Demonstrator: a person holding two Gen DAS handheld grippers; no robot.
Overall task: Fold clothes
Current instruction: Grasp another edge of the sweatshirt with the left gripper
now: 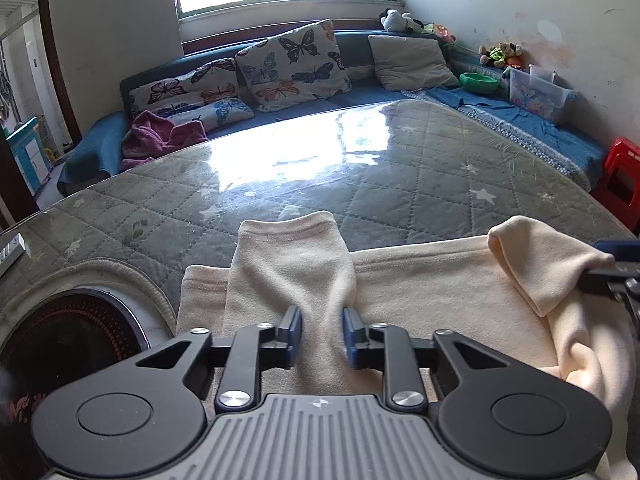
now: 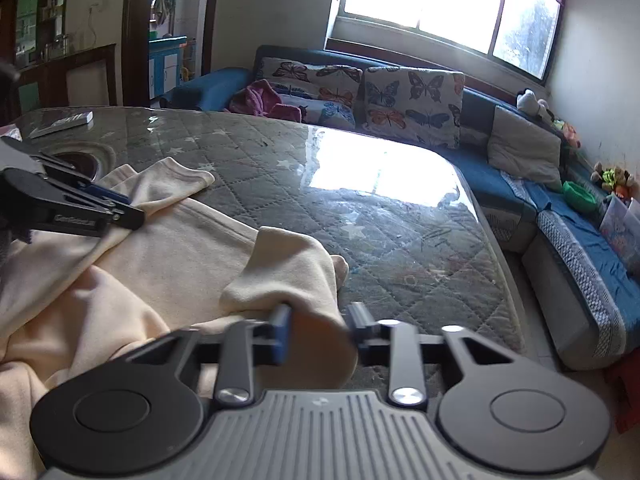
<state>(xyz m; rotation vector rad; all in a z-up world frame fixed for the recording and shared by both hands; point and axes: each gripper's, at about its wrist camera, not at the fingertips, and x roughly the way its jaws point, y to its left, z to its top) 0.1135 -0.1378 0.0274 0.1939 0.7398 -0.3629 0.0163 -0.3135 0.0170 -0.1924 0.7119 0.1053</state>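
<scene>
A cream garment (image 1: pixel 432 292) lies on the near part of the glass-topped quilted table (image 1: pixel 360 168). My left gripper (image 1: pixel 322 332) is shut on its left sleeve (image 1: pixel 288 256), whose cuff points away over the table. My right gripper (image 2: pixel 320 328) is shut on the right sleeve (image 2: pixel 296 276), held folded over the garment body (image 2: pixel 172 248). The right gripper's fingertips show at the right edge of the left wrist view (image 1: pixel 612 276). The left gripper shows at the left of the right wrist view (image 2: pixel 116 210), with the left sleeve cuff (image 2: pixel 180 180) beyond it.
A round black recessed burner (image 1: pixel 68 340) sits in the table at the near left. A small box (image 2: pixel 60 122) lies at the table's far left. A blue sofa (image 1: pixel 360 96) with butterfly cushions wraps the far side. A red stool (image 1: pixel 620 184) stands at the right.
</scene>
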